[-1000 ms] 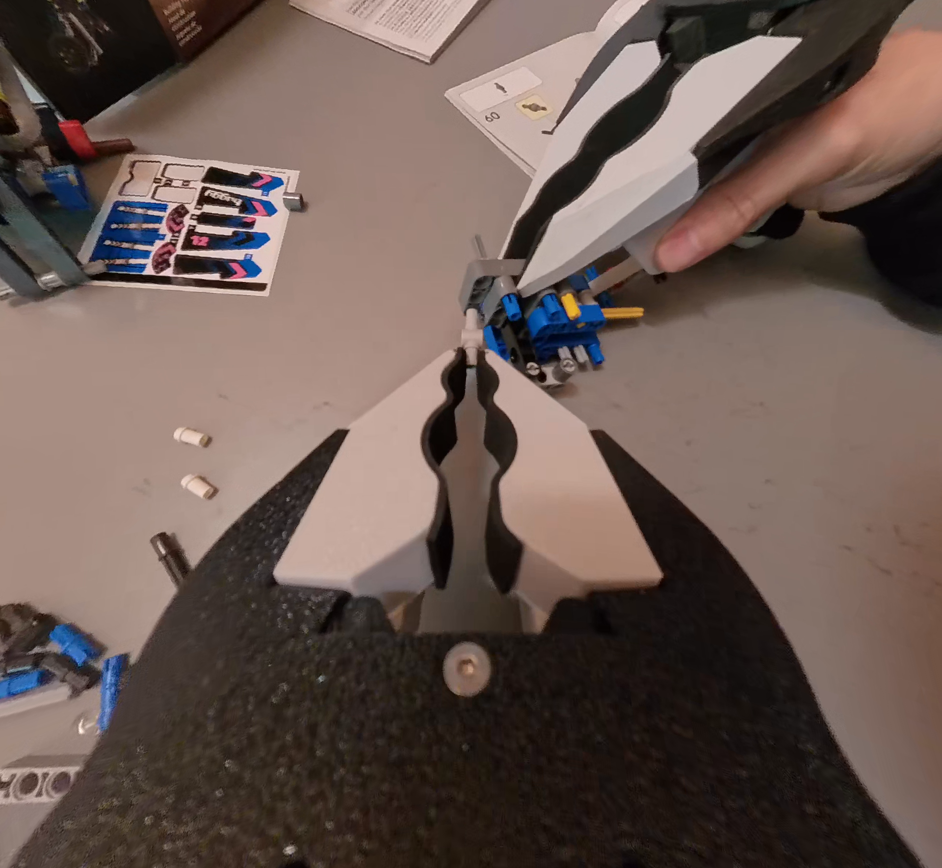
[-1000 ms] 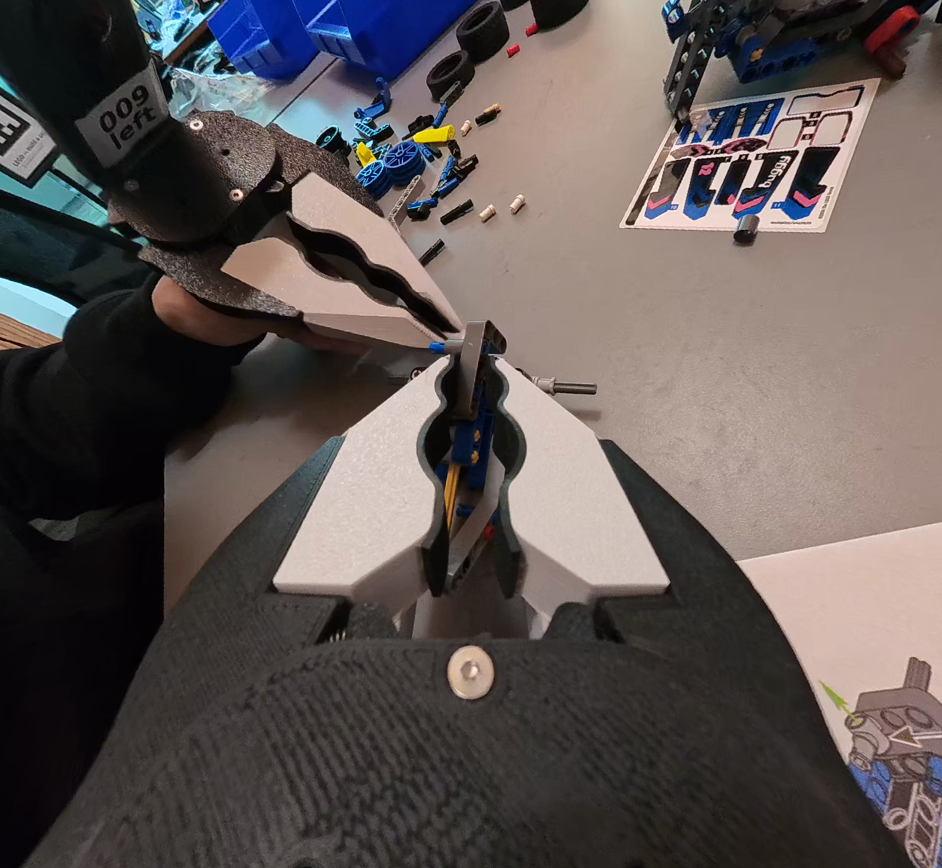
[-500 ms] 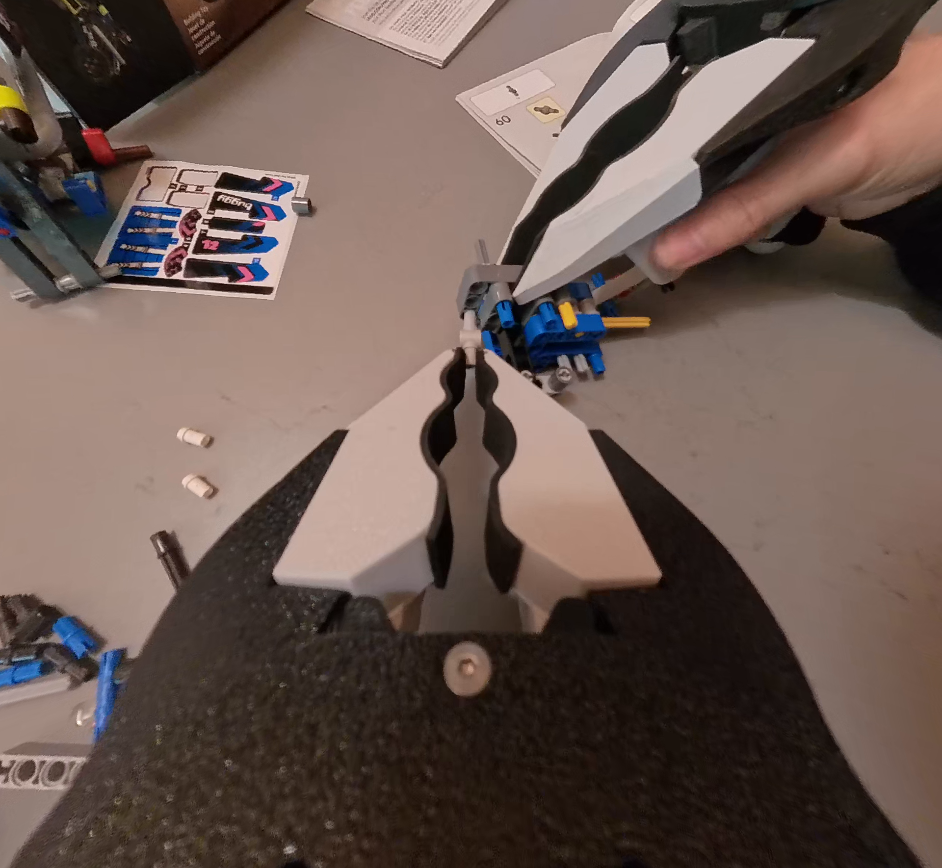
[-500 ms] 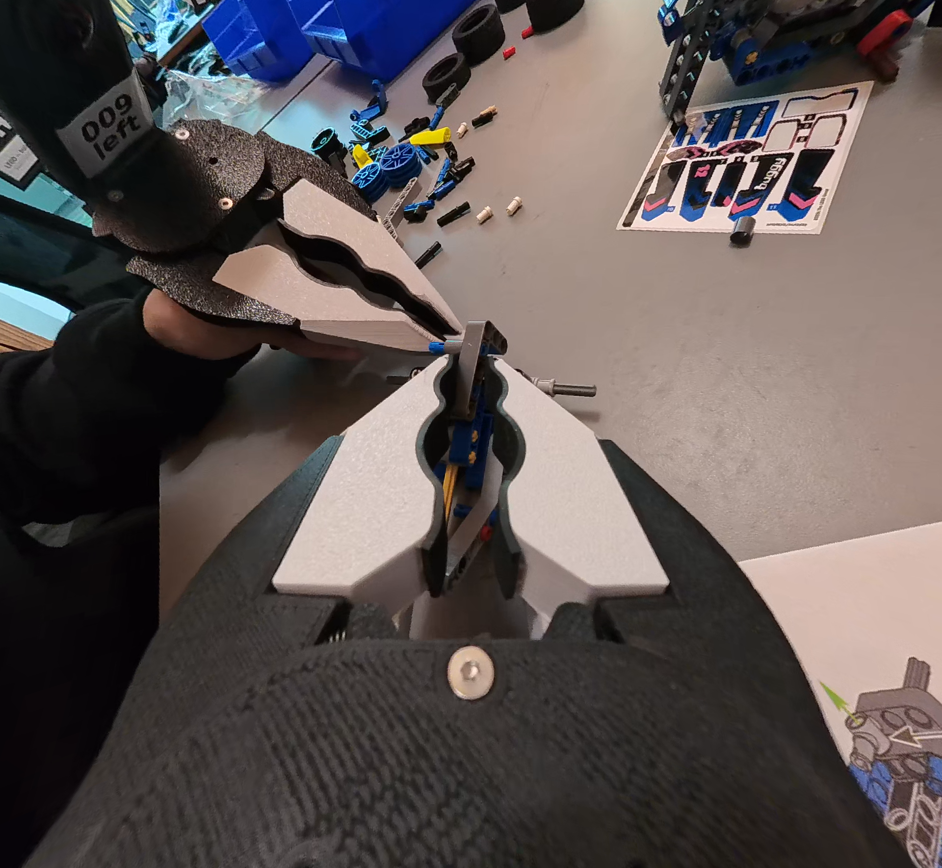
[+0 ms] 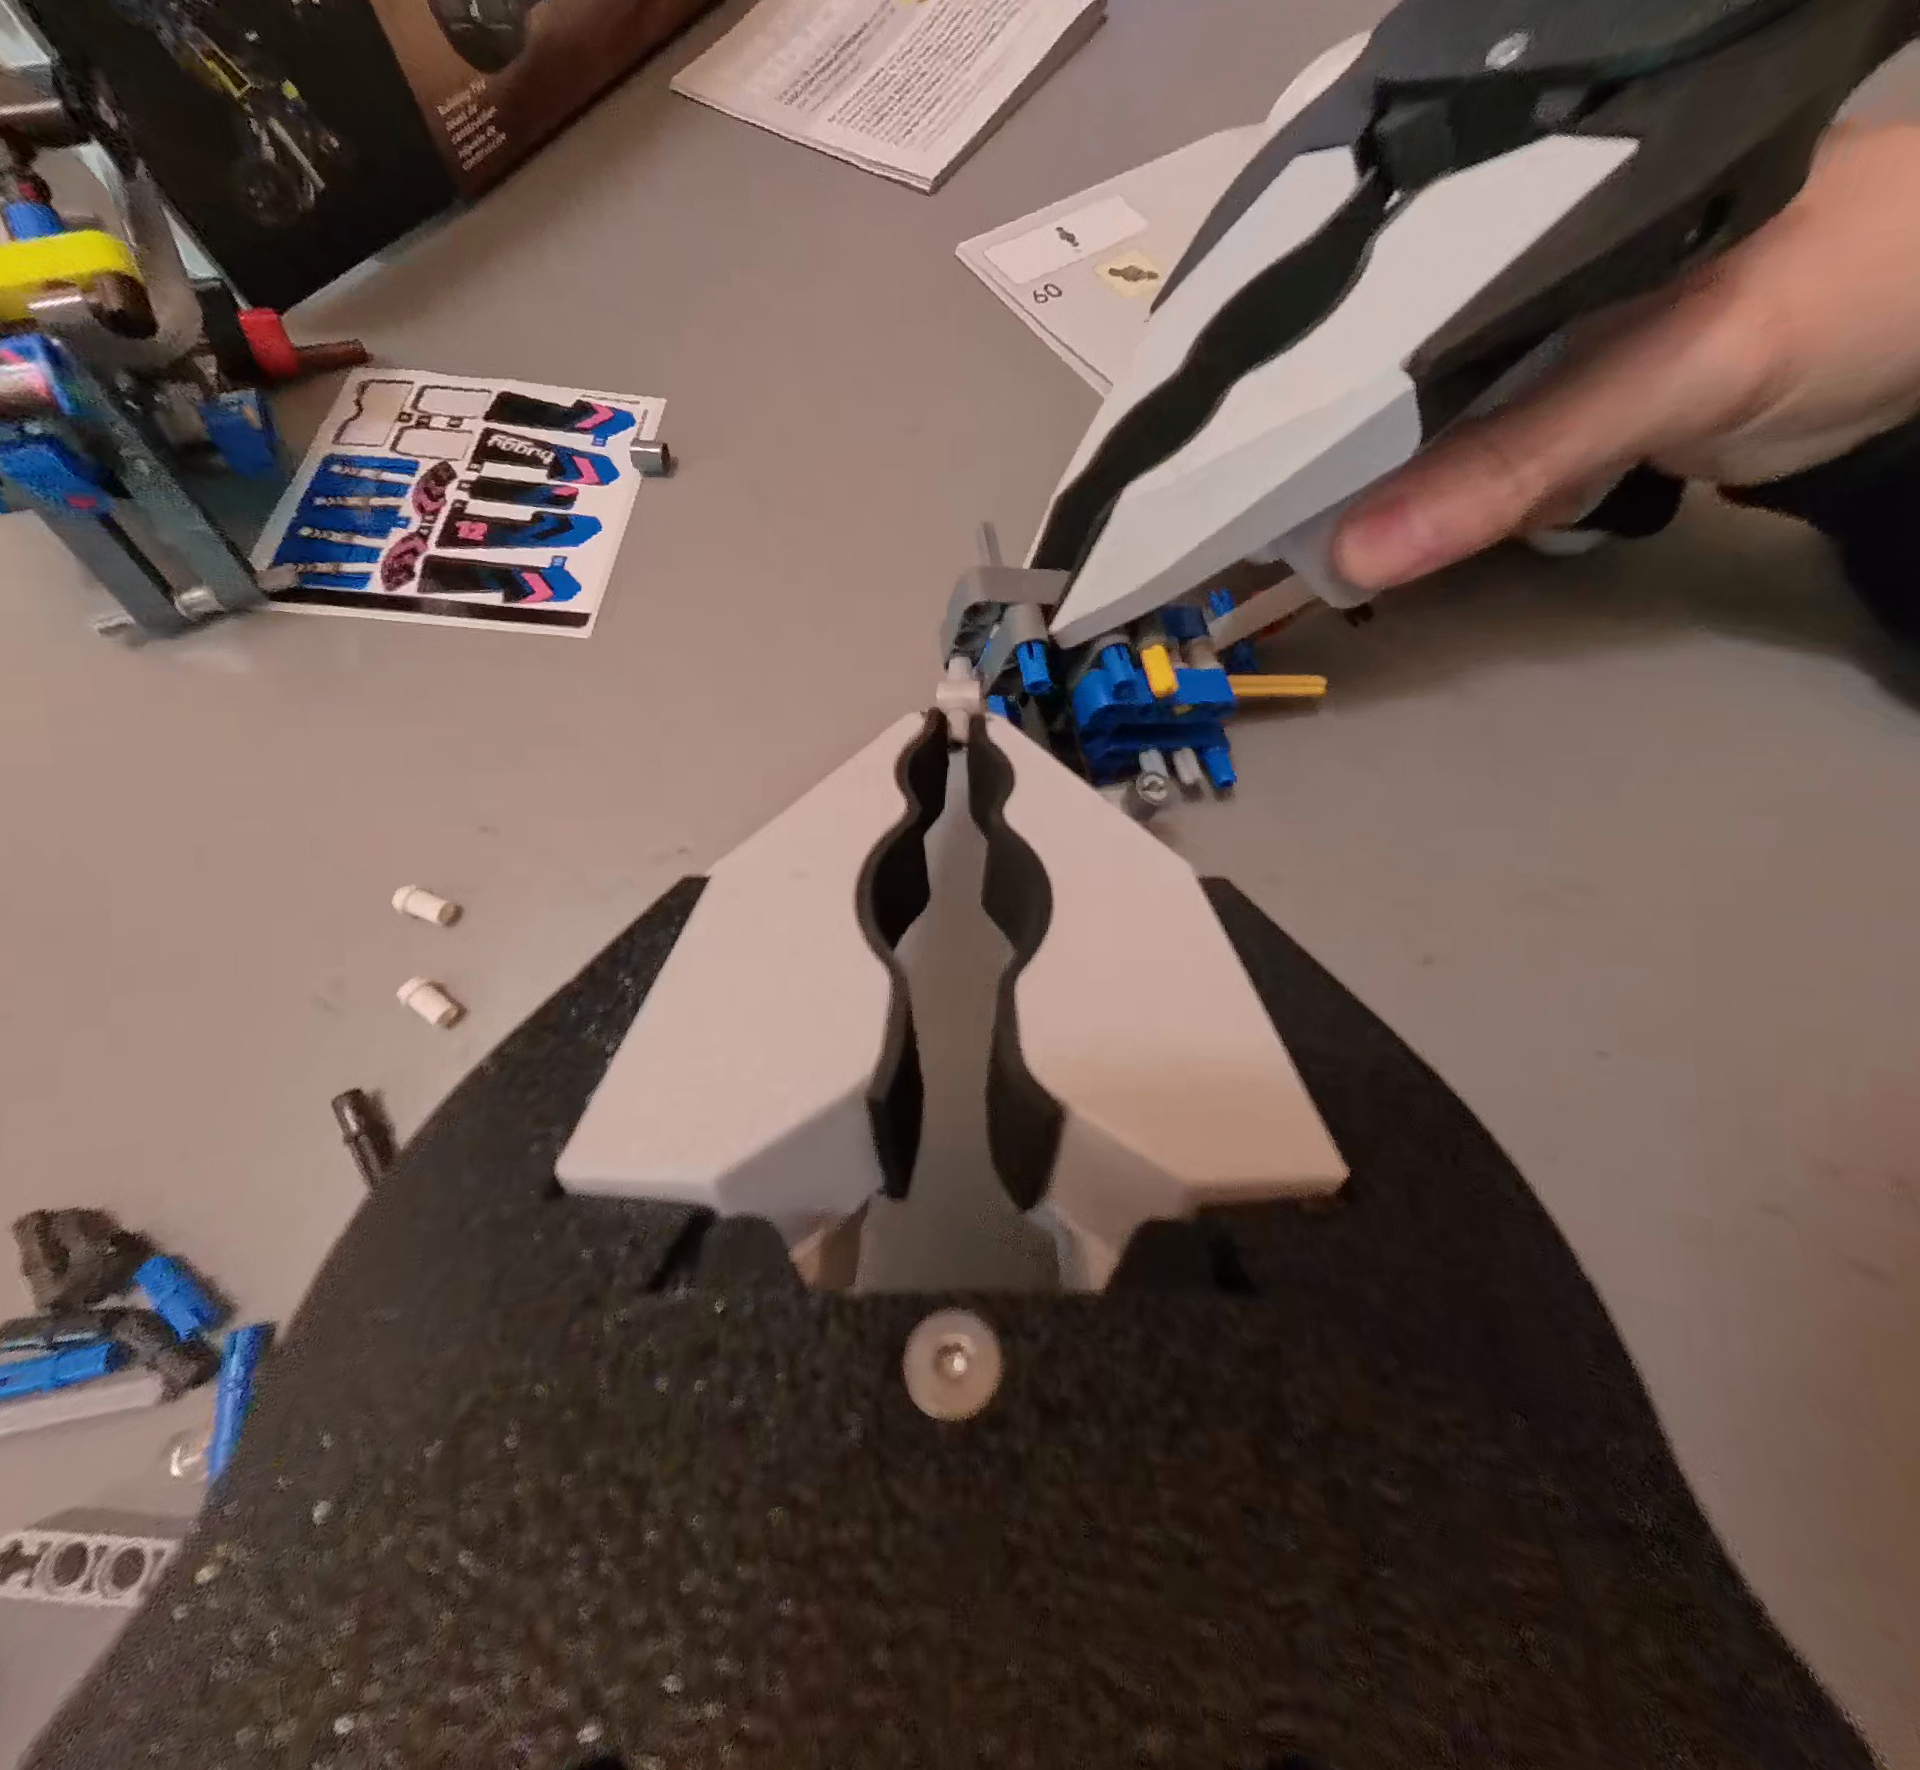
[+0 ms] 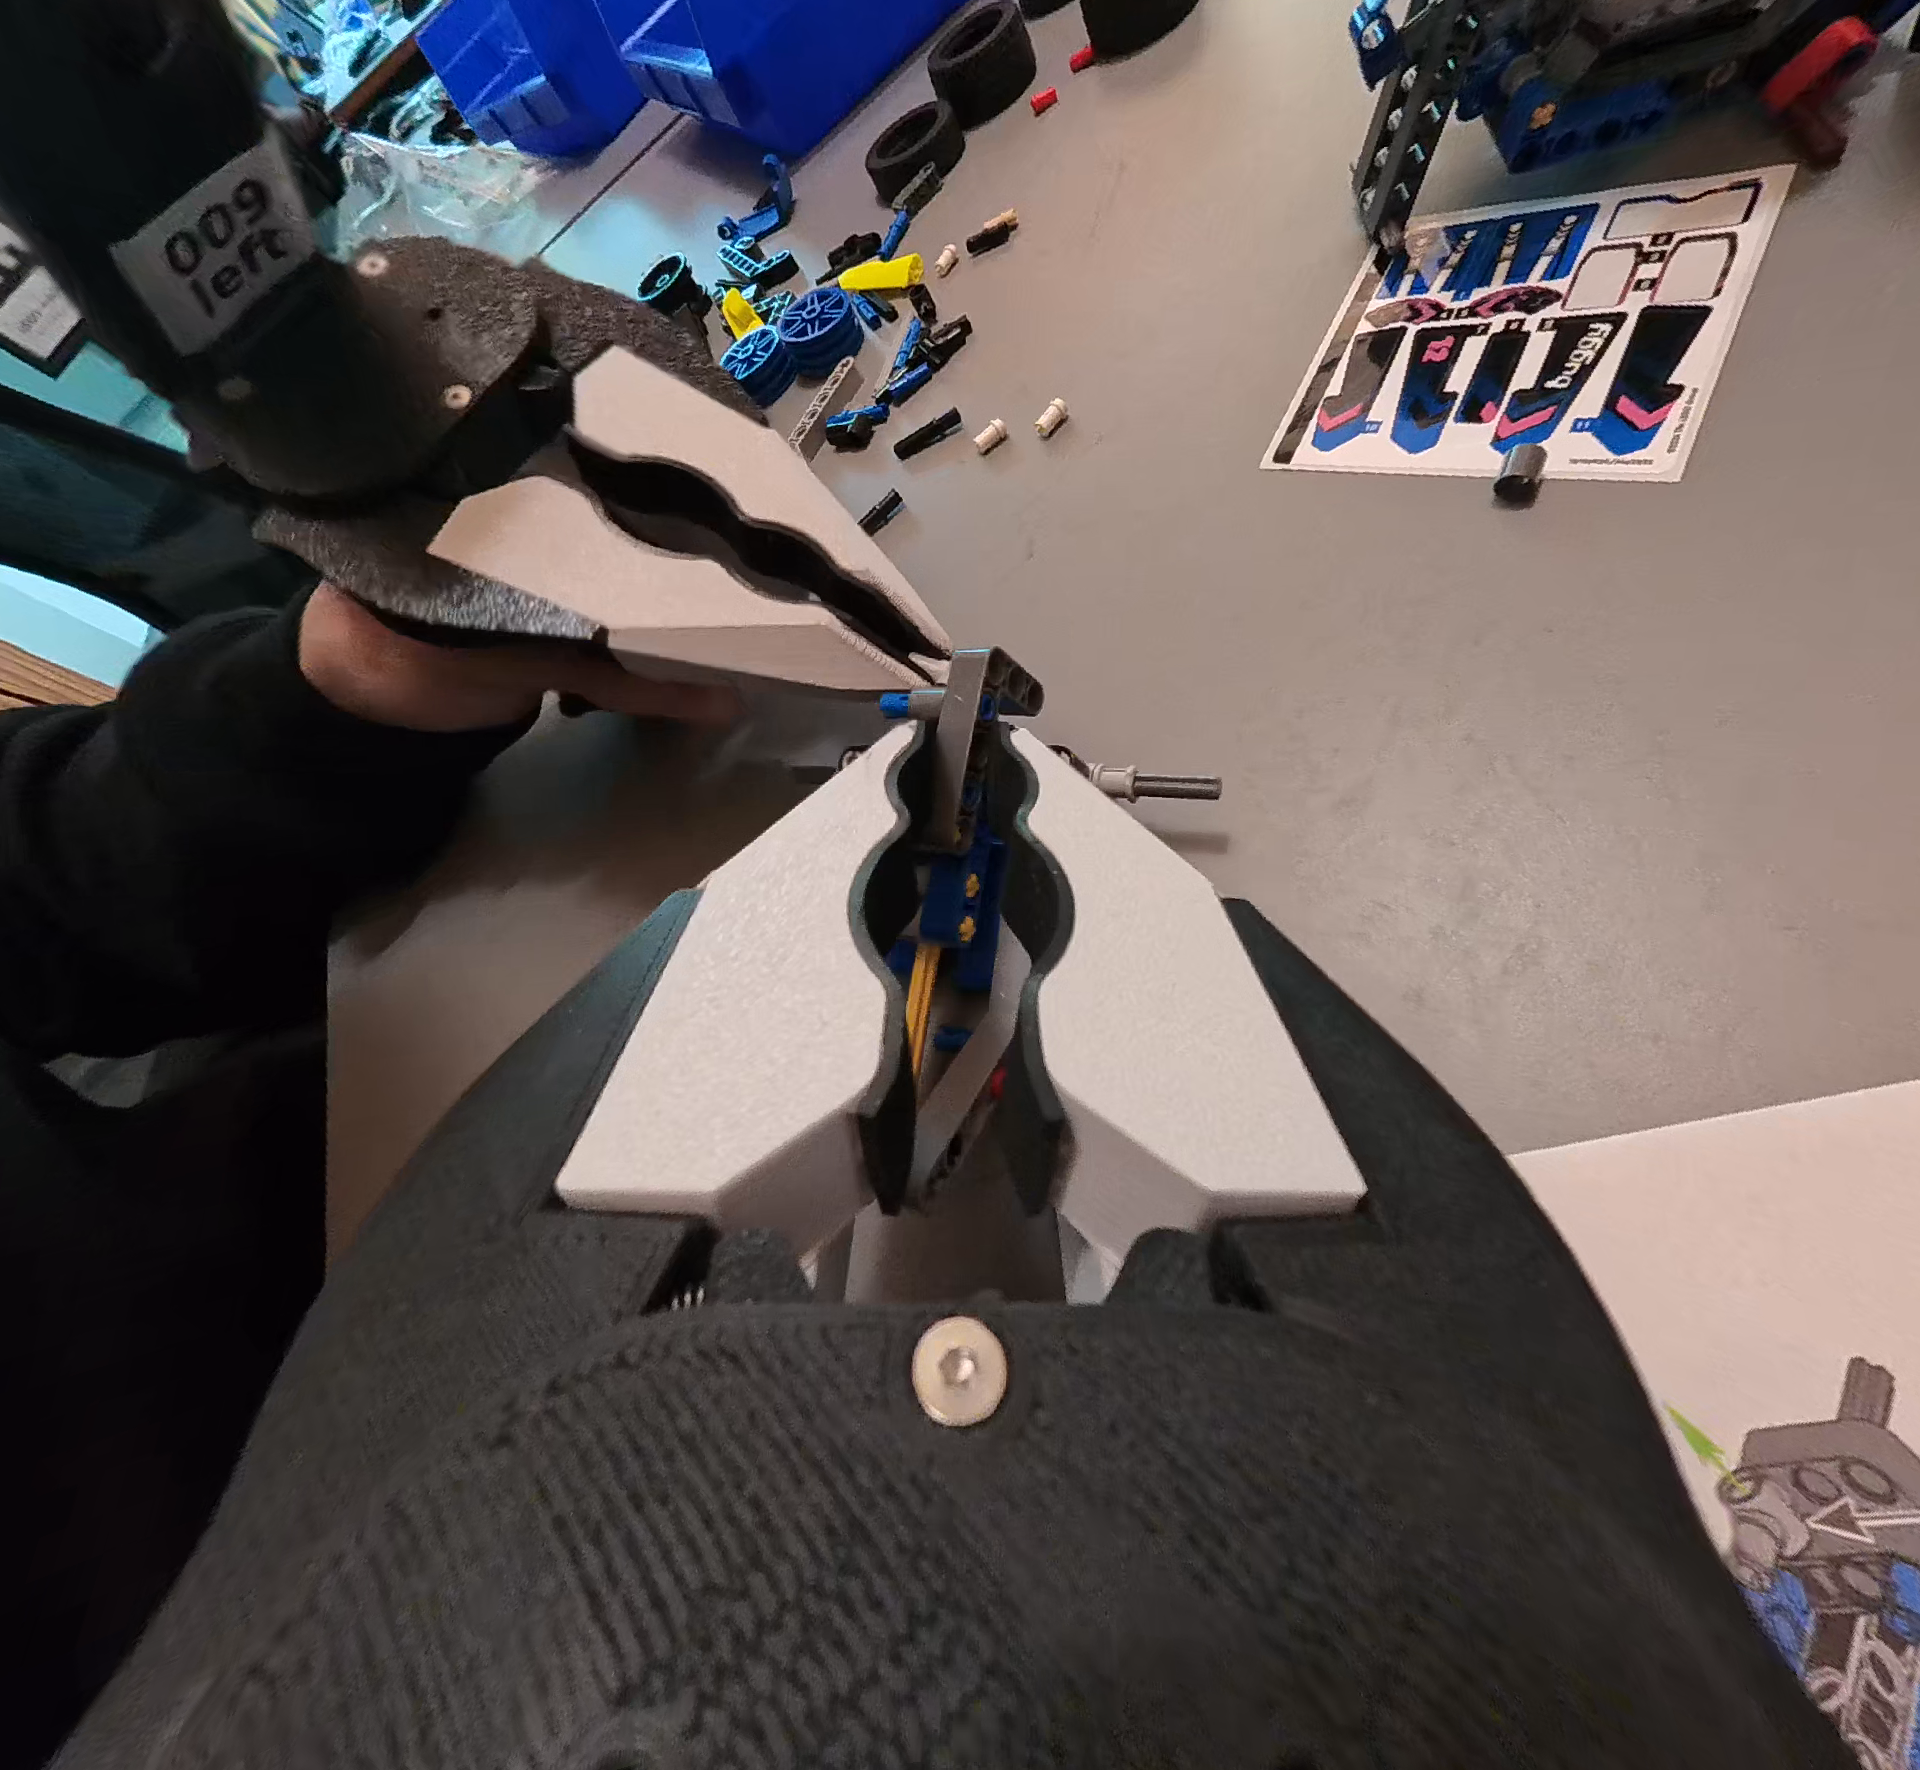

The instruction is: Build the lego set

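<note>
At far left of the left wrist view stands a partly built blue, grey and yellow lego vehicle (image 5: 94, 432) on the grey tabletop (image 5: 1558, 1045), touching the corner of a printed sticker sheet (image 5: 457, 499). Two small white pins (image 5: 426, 905) lie apart near the sheet. At centre, the left gripper (image 5: 954, 718) has its jaws drawn narrow, pinching a small light grey connector pin (image 5: 957, 690) at the very tips; the pin meets the blue and grey lego sub-assembly (image 5: 1132, 697). To the right, the right gripper (image 6: 961, 733) is clamped on that sub-assembly, which sits low over the tabletop. A white instruction sheet (image 5: 1070, 266) lies behind it, near a folded leaflet (image 5: 894, 47).
</note>
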Available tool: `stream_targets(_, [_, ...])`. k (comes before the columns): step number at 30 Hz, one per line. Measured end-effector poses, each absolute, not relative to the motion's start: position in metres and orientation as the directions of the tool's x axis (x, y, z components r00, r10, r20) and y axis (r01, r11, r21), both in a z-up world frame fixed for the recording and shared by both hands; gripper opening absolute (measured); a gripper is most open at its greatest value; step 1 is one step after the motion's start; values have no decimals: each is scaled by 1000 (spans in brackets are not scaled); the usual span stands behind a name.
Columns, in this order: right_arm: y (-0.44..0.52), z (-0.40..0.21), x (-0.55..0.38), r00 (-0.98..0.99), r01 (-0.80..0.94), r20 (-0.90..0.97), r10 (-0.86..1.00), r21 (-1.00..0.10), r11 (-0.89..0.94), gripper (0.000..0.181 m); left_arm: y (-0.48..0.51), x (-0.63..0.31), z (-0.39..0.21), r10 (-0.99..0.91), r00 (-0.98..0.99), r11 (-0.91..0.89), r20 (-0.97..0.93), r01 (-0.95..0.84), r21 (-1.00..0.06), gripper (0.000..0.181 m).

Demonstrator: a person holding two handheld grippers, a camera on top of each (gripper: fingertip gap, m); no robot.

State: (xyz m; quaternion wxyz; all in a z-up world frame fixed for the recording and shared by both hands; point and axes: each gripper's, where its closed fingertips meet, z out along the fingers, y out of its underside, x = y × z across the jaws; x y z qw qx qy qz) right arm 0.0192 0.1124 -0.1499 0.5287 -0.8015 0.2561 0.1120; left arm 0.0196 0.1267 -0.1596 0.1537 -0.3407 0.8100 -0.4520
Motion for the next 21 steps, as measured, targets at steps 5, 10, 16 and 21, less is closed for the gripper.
stream_targets(5, [112,-150,20,842,-531,-450,-297,-790,-308,9,128,19,-164,-676,-736,393,38,-403,-826,1])
stream_targets(10, [112,-150,20,827,-558,-487,-282,-774,-299,9,128,19,-162,-668,-744,408,6,-373,-833,1])
stream_targets(16, [112,-150,19,808,-588,-528,-262,-754,-292,9,127,18,-164,-659,-747,470,-86,-320,-823,1])
stream_targets(21, [111,-150,21,806,-589,-526,-271,-756,-285,9,128,21,-161,-711,-698,435,-82,-345,-832,1])
